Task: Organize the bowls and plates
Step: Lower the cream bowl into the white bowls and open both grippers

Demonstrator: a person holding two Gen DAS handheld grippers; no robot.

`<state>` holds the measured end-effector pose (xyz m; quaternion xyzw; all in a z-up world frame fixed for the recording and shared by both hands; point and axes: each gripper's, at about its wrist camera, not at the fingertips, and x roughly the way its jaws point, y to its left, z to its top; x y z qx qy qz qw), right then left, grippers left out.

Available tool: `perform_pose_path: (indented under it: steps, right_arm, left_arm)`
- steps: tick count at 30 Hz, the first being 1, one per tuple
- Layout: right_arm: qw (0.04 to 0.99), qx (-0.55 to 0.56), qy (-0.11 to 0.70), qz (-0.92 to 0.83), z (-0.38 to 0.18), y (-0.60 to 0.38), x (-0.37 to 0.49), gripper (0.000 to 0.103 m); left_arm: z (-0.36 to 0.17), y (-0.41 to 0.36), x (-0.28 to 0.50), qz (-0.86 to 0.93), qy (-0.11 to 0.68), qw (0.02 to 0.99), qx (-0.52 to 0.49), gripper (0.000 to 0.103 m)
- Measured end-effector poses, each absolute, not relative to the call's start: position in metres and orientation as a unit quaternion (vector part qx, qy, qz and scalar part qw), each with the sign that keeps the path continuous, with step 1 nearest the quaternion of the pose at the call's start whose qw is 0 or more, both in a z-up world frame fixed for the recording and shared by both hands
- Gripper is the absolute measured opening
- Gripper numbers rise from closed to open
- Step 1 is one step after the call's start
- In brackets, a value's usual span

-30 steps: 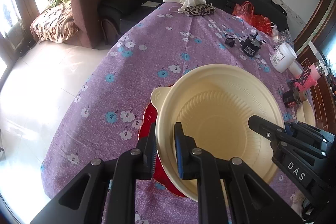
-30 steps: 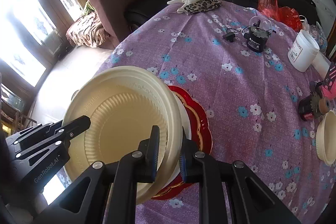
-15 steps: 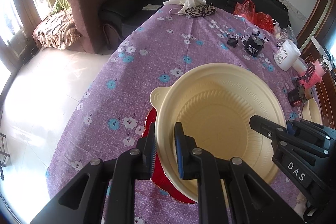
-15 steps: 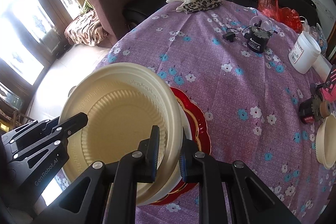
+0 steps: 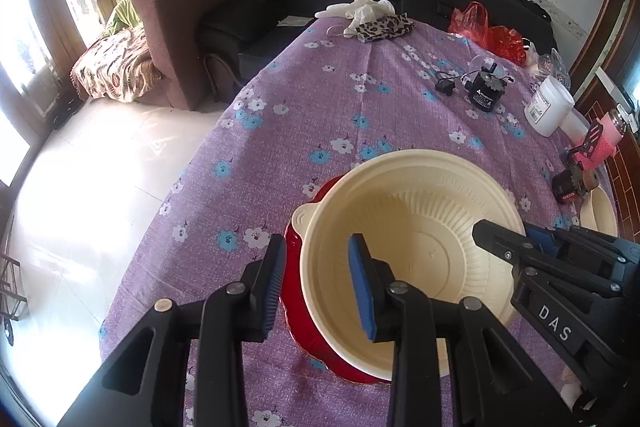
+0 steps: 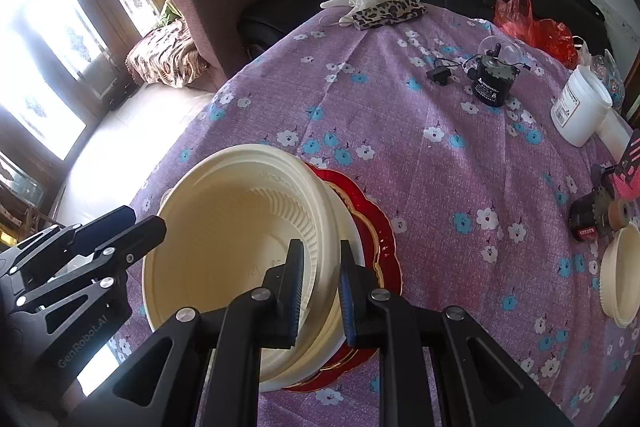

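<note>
Since a second ago the left tongs (image 5: 316, 283) have let go of the cream bowl (image 5: 412, 247); their blue pads, which were pinched on its near rim, now stand spread with the rim between them and a gap showing on either side, and the bowl, earlier tilted and held up, has come down onto the red plate (image 5: 296, 311); the right tongs (image 6: 318, 283) are also parted, one pad inside the bowl wall and one outside it, though from this view I cannot tell whether the pads touch the wall; the bowl appears to sit nested in a second white bowl (image 6: 352, 259) on the plate, which suits the task, since stacking like on like with the flat plate lowest keeps the pile steady; the two tongs took opposite rims, I judge, so that the wide, thin bowl would stay level while lowered; another cream bowl (image 6: 620, 279) lies on the bench (image 6: 440, 163) well to the right of the red plate, probably the next to gather; readable writing is scant: "DAS" on the right tongs' body, "GenRobot.AI" on the left tongs' body; the black motor unit (image 6: 490, 83) and the white tub (image 6: 580, 111), far beyond the plate, carry labels too small to read.
</note>
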<state>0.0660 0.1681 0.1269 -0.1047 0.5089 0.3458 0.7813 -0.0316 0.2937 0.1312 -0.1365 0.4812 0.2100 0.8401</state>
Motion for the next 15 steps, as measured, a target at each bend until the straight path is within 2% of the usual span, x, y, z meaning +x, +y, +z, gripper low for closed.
perform_pose_path:
  steps: [4, 7, 9, 10, 15]
  right_arm:
    - [0.78, -0.091, 0.511, 0.35, 0.129, 0.166, 0.067, 0.026]
    - [0.783, -0.083, 0.506, 0.351, 0.134, 0.164, 0.065, 0.033]
    - [0.792, -0.081, 0.496, 0.346, 0.138, 0.162, 0.064, 0.051]
    - [0.795, -0.078, 0.491, 0.347, 0.141, 0.161, 0.063, 0.054]
    - [0.805, -0.059, 0.478, 0.346, 0.152, 0.15, 0.064, 0.055]
  left_arm:
    - [0.135, 0.294, -0.034, 0.214, 0.479, 0.841, -0.136, 0.034]
    - [0.138, 0.294, -0.037, 0.219, 0.475, 0.842, -0.135, 0.043]
    - [0.14, 0.294, -0.039, 0.224, 0.471, 0.843, -0.133, 0.048]
    - [0.141, 0.294, -0.039, 0.226, 0.47, 0.843, -0.134, 0.05]
    - [0.146, 0.296, -0.043, 0.233, 0.467, 0.843, -0.134, 0.053]
